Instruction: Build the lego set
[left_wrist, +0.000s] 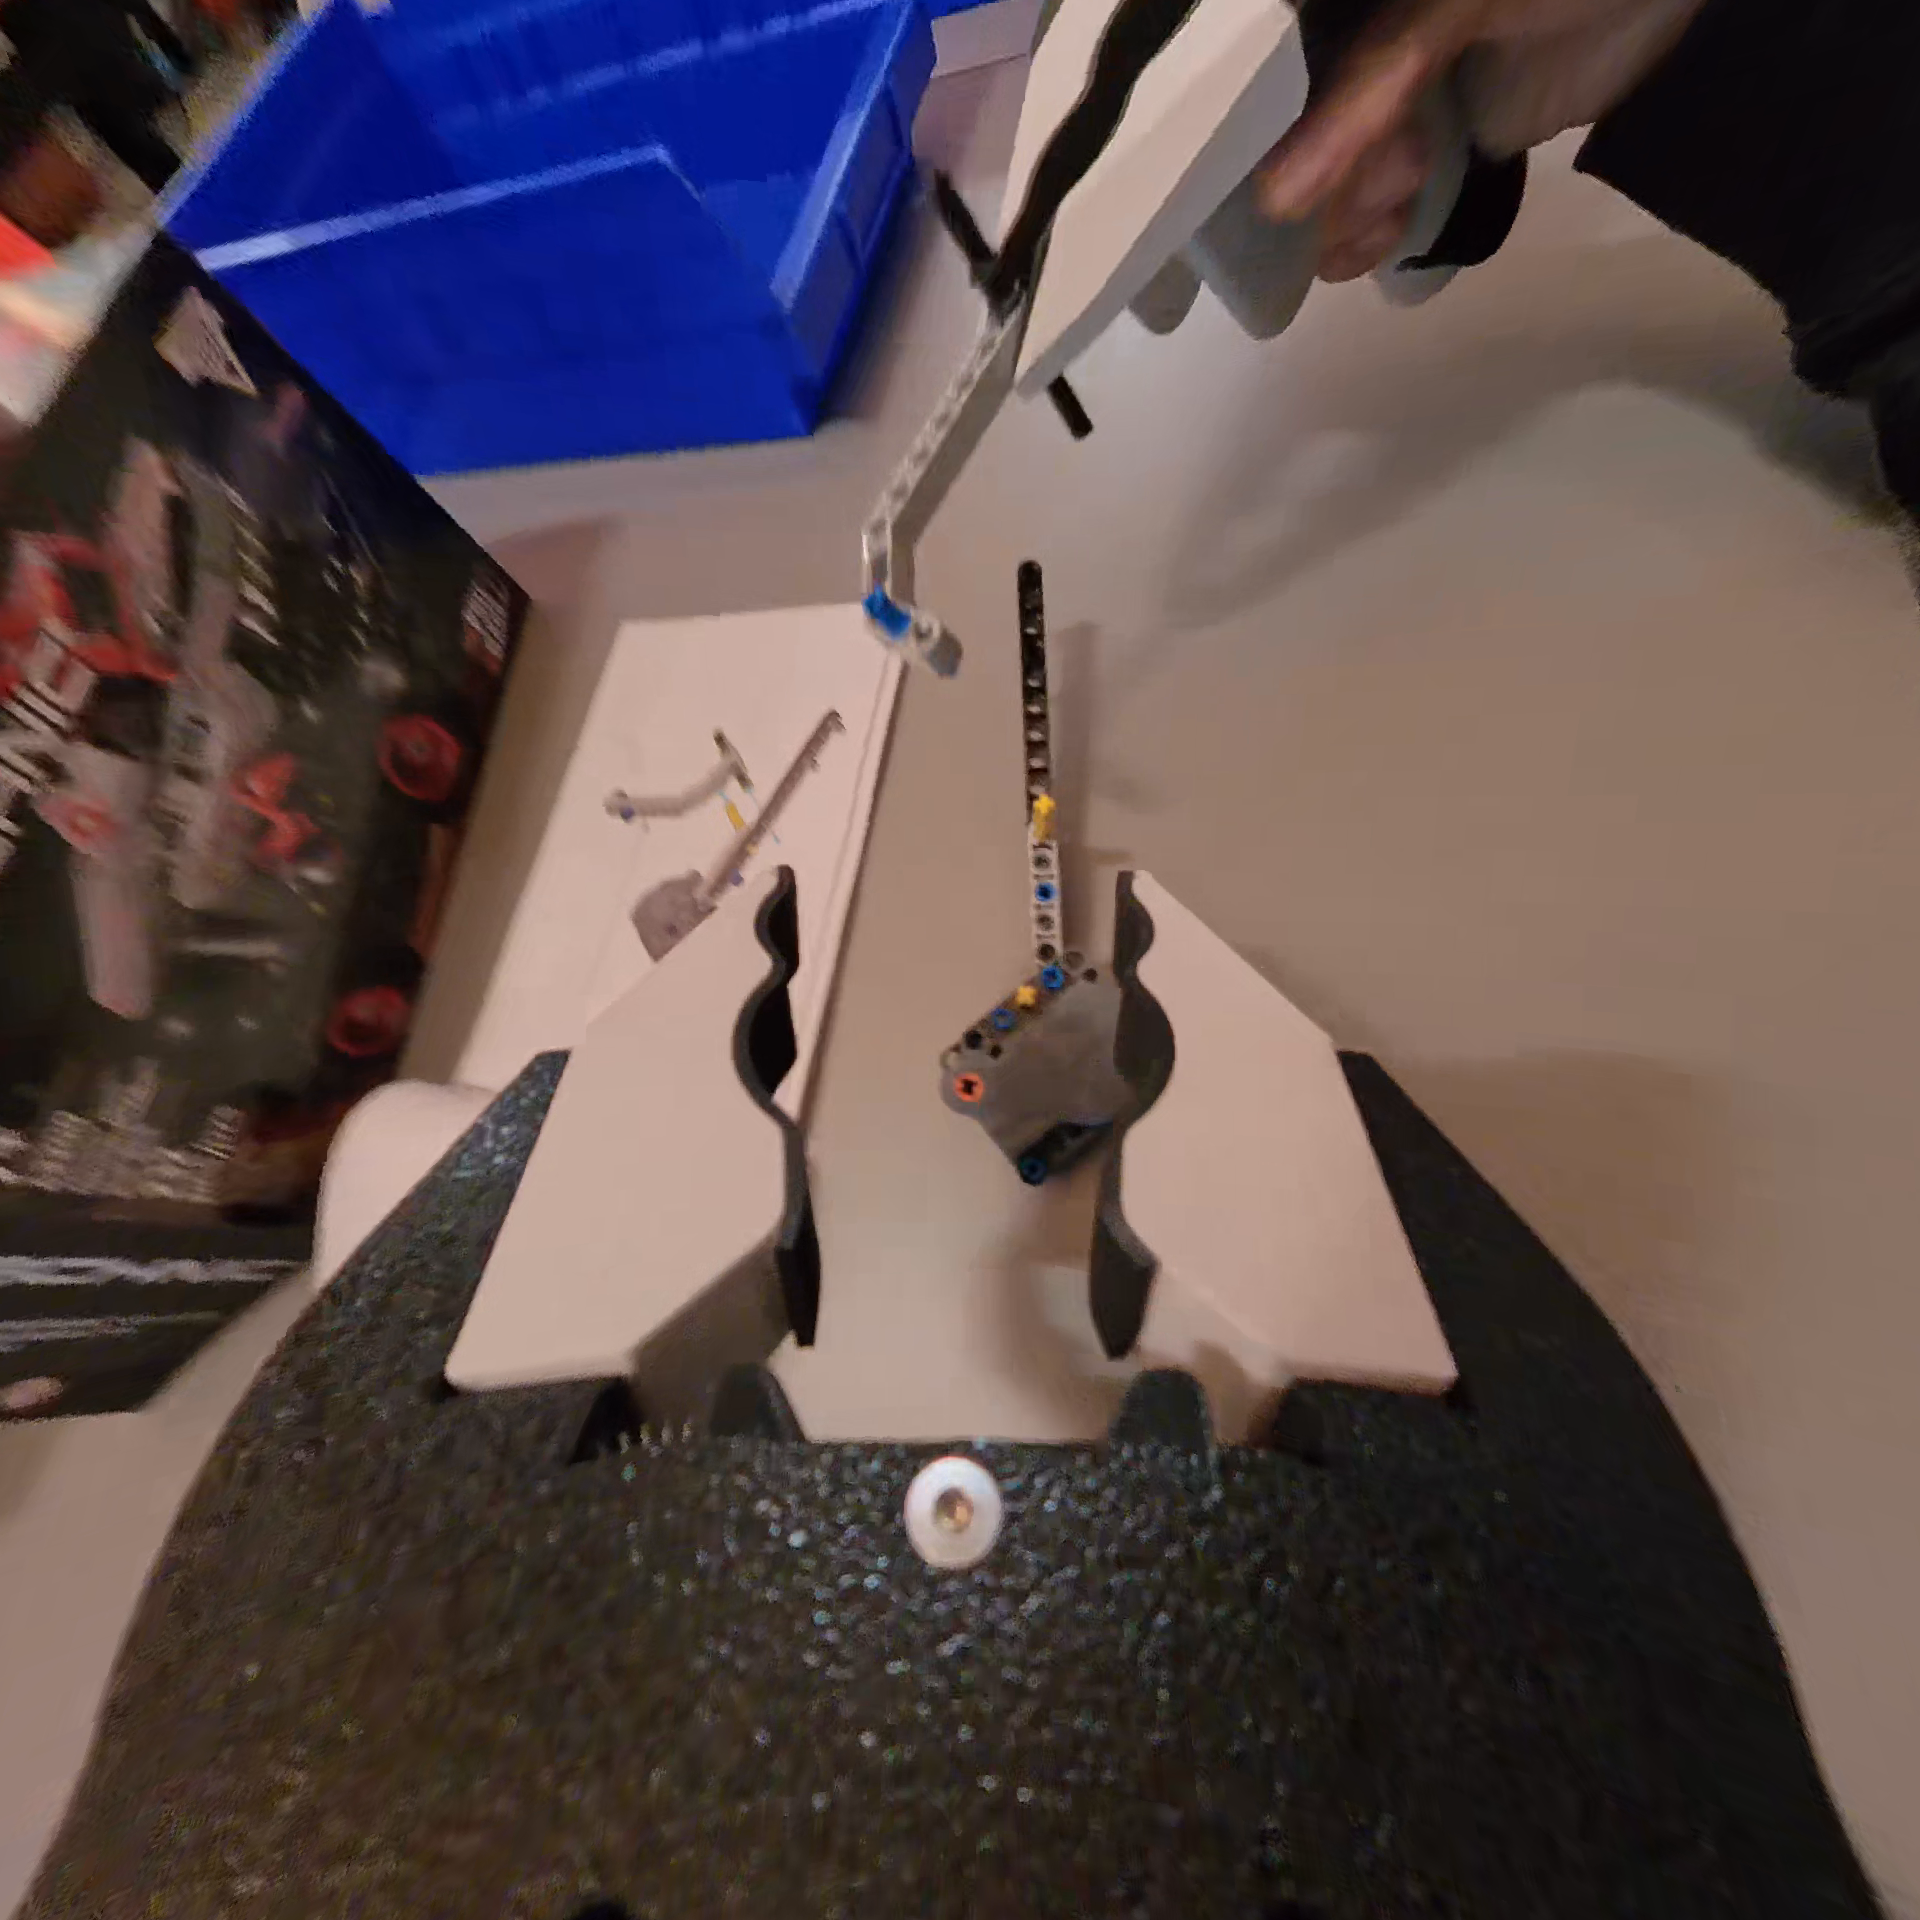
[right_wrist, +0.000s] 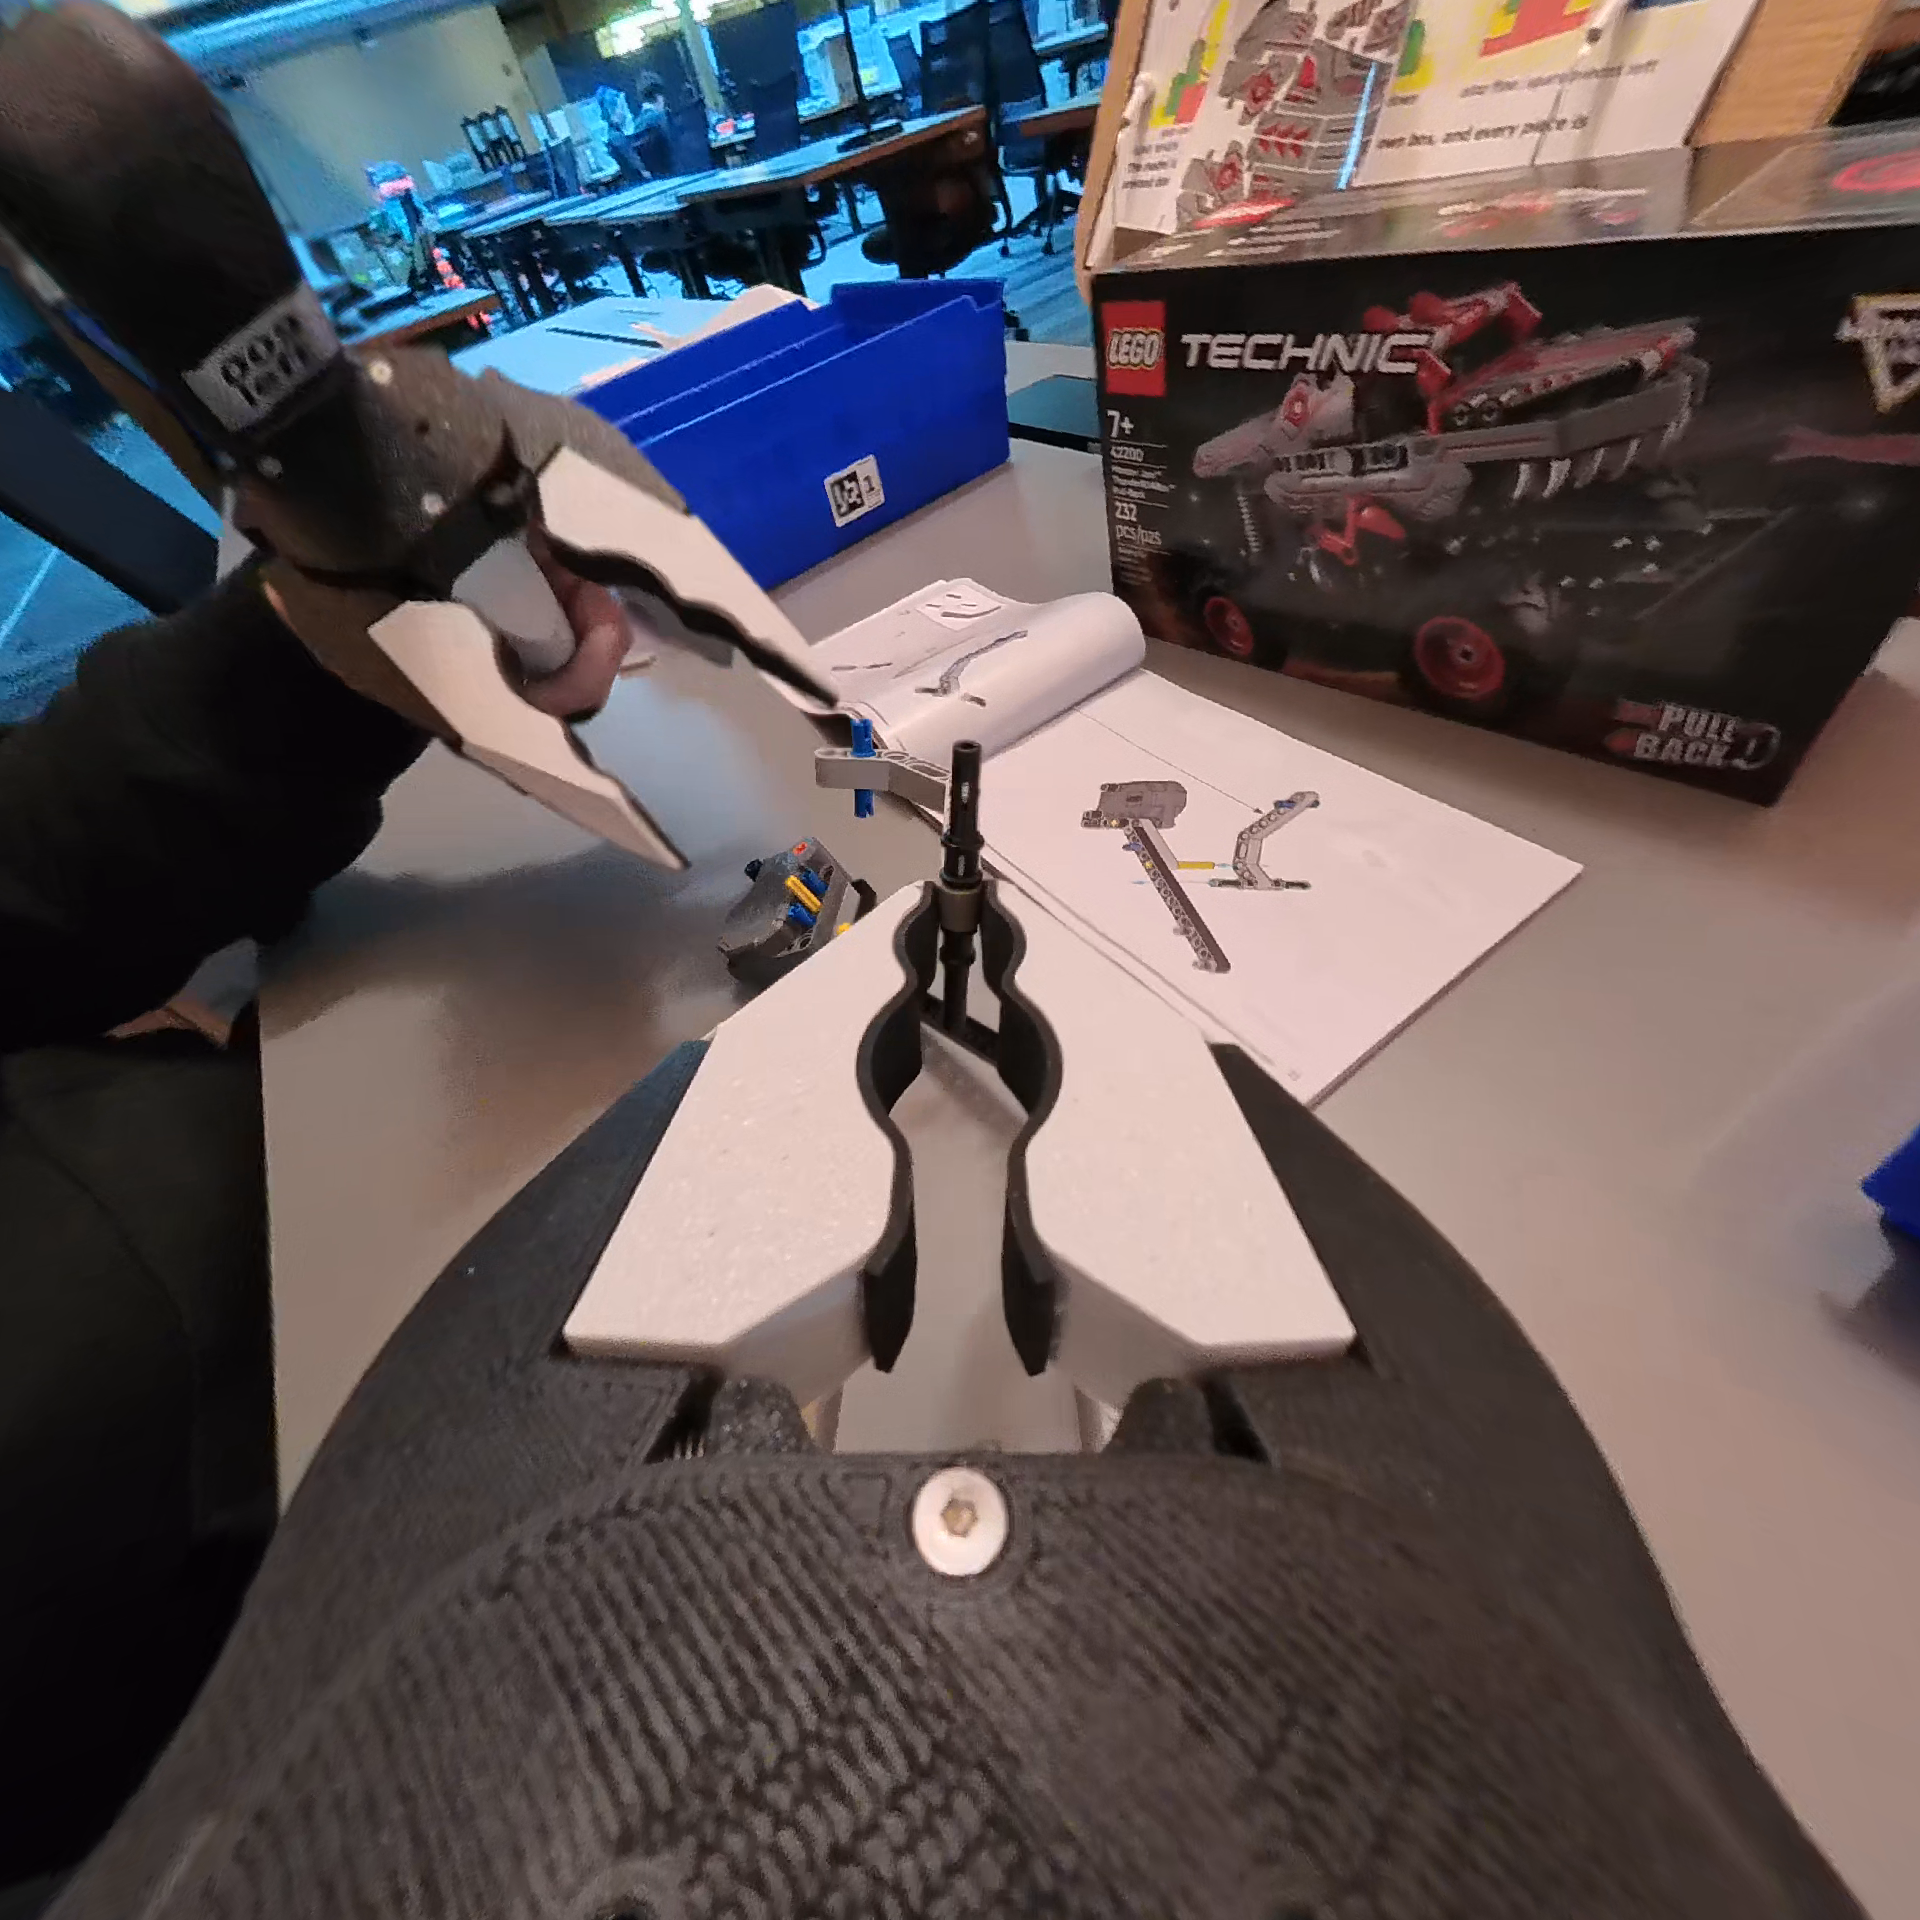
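Right wrist view: my right claw (right_wrist: 961, 914) is clenched on a black axle (right_wrist: 958, 831) carrying a bent grey beam (left_wrist: 940, 436), raised above the tabletop (right_wrist: 1558, 1299). My left claw (left_wrist: 951, 987) is spread wide, released, over the grey motor block (left_wrist: 1039, 1060) lying beside the open booklet (right_wrist: 1299, 883).

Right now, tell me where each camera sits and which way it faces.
Left wrist view: on the left gripper, open, looking down at the grey assembly on the table; a hand holding the right gripper shows ahead.
Right wrist view: on the right gripper, shut on a grey beam, facing the booklet and box; the left gripper shows.
Shared: assembly, booklet, box, blue bin.
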